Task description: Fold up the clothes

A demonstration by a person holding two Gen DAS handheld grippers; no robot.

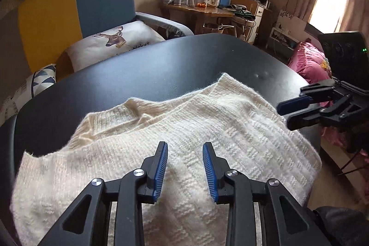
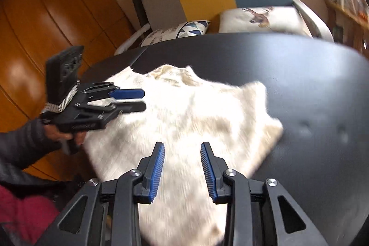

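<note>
A cream knitted sweater lies partly folded on the black table; it also shows, blurred, in the right wrist view. My left gripper is open and empty, just above the sweater's near part; it also shows at the left of the right wrist view. My right gripper is open and empty above the sweater's near edge. In the left wrist view the right gripper enters from the right, over the sweater's right edge.
A yellow and blue sofa with a deer cushion stands behind the table. A cluttered wooden desk is at the back right. A pink cloth lies at the right. Orange wooden cabinets stand at the left.
</note>
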